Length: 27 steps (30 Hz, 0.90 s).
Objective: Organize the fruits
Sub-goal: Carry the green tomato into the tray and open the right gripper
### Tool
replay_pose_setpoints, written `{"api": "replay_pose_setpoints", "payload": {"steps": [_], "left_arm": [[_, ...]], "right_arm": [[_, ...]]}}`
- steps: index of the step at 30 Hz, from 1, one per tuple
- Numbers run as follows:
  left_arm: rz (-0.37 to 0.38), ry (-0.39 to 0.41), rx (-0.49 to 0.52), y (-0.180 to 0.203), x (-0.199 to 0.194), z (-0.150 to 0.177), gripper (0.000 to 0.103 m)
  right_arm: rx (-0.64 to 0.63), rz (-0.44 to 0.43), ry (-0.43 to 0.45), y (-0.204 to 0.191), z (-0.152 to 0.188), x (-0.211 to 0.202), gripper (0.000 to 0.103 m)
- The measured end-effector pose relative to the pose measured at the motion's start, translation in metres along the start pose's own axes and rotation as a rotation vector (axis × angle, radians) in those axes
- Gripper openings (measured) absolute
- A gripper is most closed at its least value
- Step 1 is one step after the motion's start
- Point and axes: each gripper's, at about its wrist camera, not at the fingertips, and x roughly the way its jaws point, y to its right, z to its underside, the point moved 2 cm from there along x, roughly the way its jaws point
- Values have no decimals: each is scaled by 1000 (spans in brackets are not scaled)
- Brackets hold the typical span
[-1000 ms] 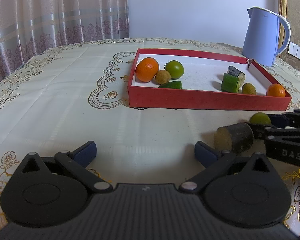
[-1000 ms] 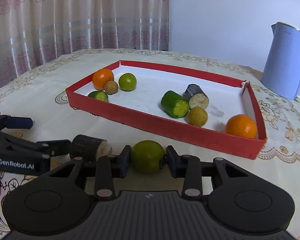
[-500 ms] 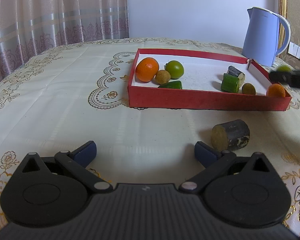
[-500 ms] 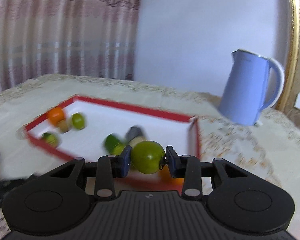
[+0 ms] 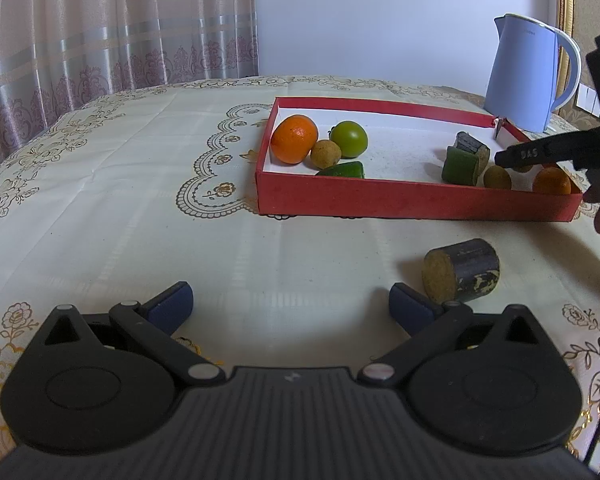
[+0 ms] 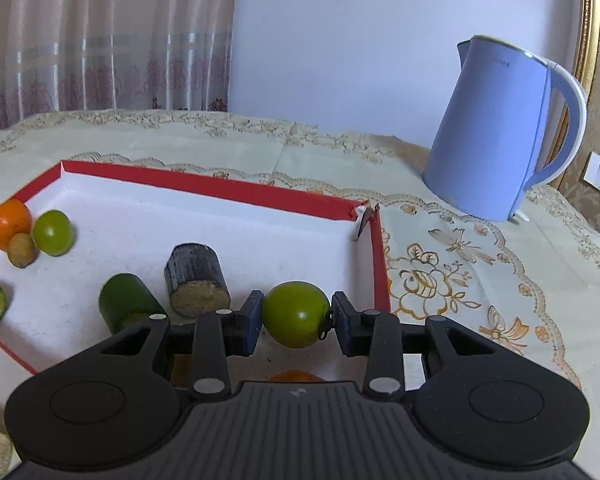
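Since a second ago the right claw (image 6: 294, 316) has lifted the green fruit (image 6: 294, 314) off the counter (image 5: 120, 200), away from the dark cut stub (image 5: 462, 271), and carried it over the red tray (image 5: 416, 202). It now hangs above the tray's right end, its pads pressed on either side of the fruit. Below it an orange (image 6: 296, 376) peeks out, and a green cut piece (image 6: 130, 304) and a dark cut cylinder (image 6: 196, 280) lie just to the left. At the far left of the tray sit another orange (image 6: 9, 222), a small brown fruit (image 6: 22, 250) and a second green fruit (image 6: 53, 232).

The left claw (image 5: 290, 306) rests low over the counter, spread wide and holding nothing, with the stub just beside its right finger.

The step in hand looks to be placing. How high the fruit sits above the tray floor is hard to read from the fisheye. Next, the right claw should lower into a bare patch clear of the orange, then release gently so the round fruit does not roll. The stub on the counter probably comes after, and the left claw is well placed for it.
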Motion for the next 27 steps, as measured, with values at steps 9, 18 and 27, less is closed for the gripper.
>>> {"api": "replay_pose_setpoints", "payload": {"steps": [9, 18, 27], "left_arm": [[0, 0, -1, 0, 0, 0, 103], [1, -1, -1, 0, 0, 0, 103], [1, -1, -1, 0, 0, 0, 103]], "right_arm": [[-5, 4, 0, 0, 4, 3, 46], [55, -26, 161, 10, 20, -73, 72], [-2, -183, 168, -5, 75, -134, 81]]}}
